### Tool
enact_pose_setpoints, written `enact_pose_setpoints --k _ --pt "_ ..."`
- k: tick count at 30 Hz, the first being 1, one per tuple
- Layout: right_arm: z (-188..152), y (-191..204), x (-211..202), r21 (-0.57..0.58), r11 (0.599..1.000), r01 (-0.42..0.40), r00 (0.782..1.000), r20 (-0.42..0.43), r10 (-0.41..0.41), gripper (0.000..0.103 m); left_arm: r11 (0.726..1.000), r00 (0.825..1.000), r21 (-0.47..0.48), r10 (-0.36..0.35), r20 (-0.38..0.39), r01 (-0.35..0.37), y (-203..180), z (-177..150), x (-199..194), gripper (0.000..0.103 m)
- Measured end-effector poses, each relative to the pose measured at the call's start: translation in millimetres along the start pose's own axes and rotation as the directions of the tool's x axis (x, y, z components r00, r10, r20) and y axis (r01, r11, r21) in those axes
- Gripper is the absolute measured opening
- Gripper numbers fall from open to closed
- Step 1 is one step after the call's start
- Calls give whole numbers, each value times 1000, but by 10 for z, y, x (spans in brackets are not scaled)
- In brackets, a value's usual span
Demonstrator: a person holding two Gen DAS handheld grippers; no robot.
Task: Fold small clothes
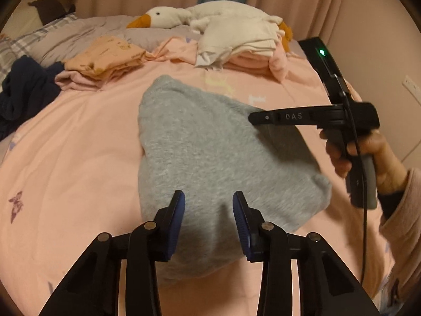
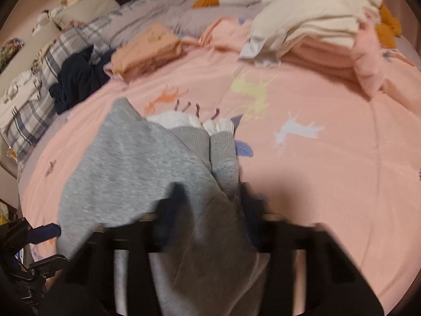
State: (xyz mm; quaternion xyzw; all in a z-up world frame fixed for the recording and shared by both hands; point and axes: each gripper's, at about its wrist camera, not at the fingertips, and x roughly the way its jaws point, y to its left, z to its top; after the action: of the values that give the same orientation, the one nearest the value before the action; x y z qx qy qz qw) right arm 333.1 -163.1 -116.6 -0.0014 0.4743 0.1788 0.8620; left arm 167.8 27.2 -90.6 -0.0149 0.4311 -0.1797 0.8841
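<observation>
While a big pink blanket (image 1: 79, 144) with little animal pictures covers most of the bed, a gray sweater (image 1: 200, 163) lies in the middle of it, partly folded over and lifted up. Farther back on the blanket, a large white toy goose (image 1: 210, 18) with an orange beak rests near the curtains. Just in front of the goose sits a stack of folded cream and pink clothes (image 1: 244, 47). To its left is a smaller folded orange top (image 1: 105, 58), and a dark blue piece of clothing (image 1: 23, 92) is bunched up at the left edge beside a checked pillow (image 2: 31, 105). The left gripper (image 1: 209, 220) is right over the near part of the gray sweater, and its blue pads (image 1: 176, 221) stand apart with the cloth showing between them, not pinched. The right gripper (image 1: 254, 118) reaches in from the right side, held by a hand (image 1: 368, 158) in a pink sleeve, and its black tip touches the right part of the sweater. In the right wrist view its fingers are blurry, but they look pressed together on a fold of the gray cloth. A white frilly collar (image 2: 189, 122) peeks out at the far end of the sweater.
</observation>
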Motion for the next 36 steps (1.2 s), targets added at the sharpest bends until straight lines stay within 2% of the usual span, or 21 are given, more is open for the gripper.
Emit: enact_pose_setpoints --k 2,6,8,10,12,15,18,23,27,29,32,36 --pt "-3 36 50 -35 999 12 1000 -8 -12 9 1000 1000 -7 -13 -9 13 37 -8 44 36" --pt "70 -20 92 -10 996 87 996 18 -86 6 998 998 -45 -52 -39 50 108 -29 161 33" --pt "85 -88 179 45 995 88 996 -14 -88 7 997 998 -50 -53 -37 51 106 -33 132 33" --pt "83 -68 173 43 994 97 995 -17 -96 11 996 997 -71 -65 -34 62 124 -11 52 33" --pt "79 -84 54 75 993 94 995 20 -96 19 990 995 -106 -97 -9 96 182 44 -36 33" --pt "21 -118 -270 117 990 77 990 109 -90 21 986 996 -142 -81 27 84 274 185 -115 33" --pt "-136 -56 -528 87 996 29 987 156 -42 21 985 995 -154 -76 60 84 329 382 -93 33" --pt "-442 150 -630 -3 1000 -6 990 144 7 21 990 995 -122 -68 68 76 337 713 149 33" --pt "-597 246 -626 -30 998 -51 989 140 55 21 985 996 -147 -83 38 88 443 952 457 32" --pt "-655 295 -619 -60 996 -63 987 142 71 19 980 997 -185 -78 9 78 561 1045 644 21" --pt "-724 337 -580 -98 994 -55 990 127 67 18 965 994 -243 -111 -23 102 709 1104 815 20" --pt "-814 282 -520 -100 995 -32 996 83 40 18 973 989 -219 -99 -110 73 738 1157 1068 19"
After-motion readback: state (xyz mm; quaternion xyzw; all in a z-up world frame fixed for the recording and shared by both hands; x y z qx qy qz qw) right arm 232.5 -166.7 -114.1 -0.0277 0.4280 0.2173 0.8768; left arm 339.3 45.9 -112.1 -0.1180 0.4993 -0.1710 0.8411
